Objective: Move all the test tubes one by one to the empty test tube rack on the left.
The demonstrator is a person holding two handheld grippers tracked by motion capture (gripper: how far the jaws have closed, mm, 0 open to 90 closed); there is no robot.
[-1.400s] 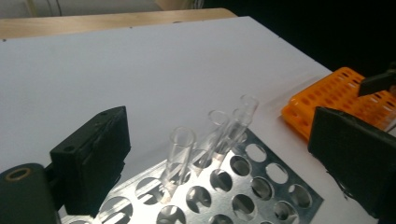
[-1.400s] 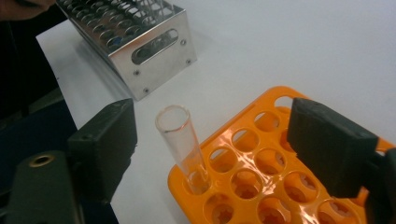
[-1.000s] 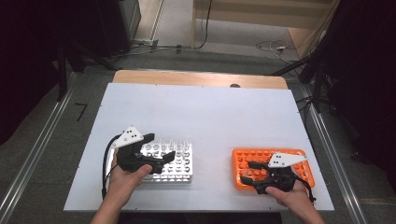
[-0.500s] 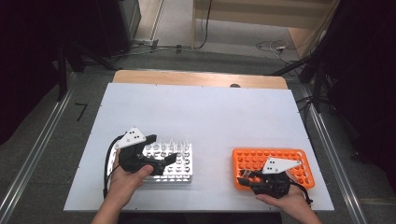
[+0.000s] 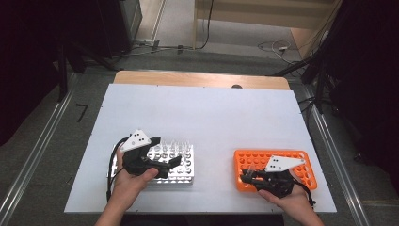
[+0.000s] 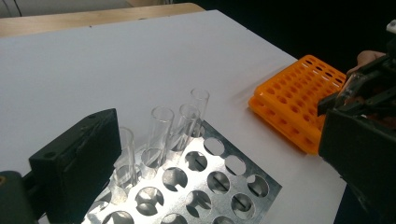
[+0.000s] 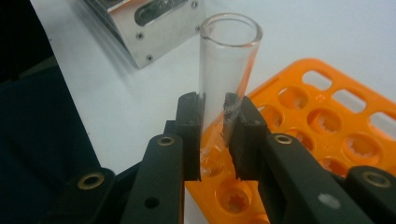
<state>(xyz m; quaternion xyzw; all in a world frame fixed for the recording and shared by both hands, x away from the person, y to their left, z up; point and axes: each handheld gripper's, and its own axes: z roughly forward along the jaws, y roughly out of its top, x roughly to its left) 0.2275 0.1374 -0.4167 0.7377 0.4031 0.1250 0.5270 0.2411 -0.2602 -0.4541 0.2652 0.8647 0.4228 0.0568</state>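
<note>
A silver metal tube rack (image 5: 184, 165) sits at the near left of the white table, with several clear glass tubes (image 5: 176, 143) upright along its far row. My left gripper (image 5: 171, 162) hovers over it, jaws wide open around the rack (image 6: 210, 186) and the tubes (image 6: 161, 130), holding nothing. To the right lies an orange plastic rack (image 5: 282, 157). My right gripper (image 5: 247, 175) is at its near left corner, shut on a clear glass tube (image 7: 229, 60). The tube leans slightly, its lower end at a hole near the orange rack's (image 7: 336, 121) edge.
The white table top (image 5: 202, 113) stretches far beyond both racks, with a wooden strip (image 5: 197, 79) along its far edge. Metal rails run down both sides of the table. The orange rack (image 6: 299, 98) lies a short gap to the right of the metal one.
My right gripper has slid a little left and toward the near edge along the orange rack, still holding the tube. The left gripper has barely moved.
</note>
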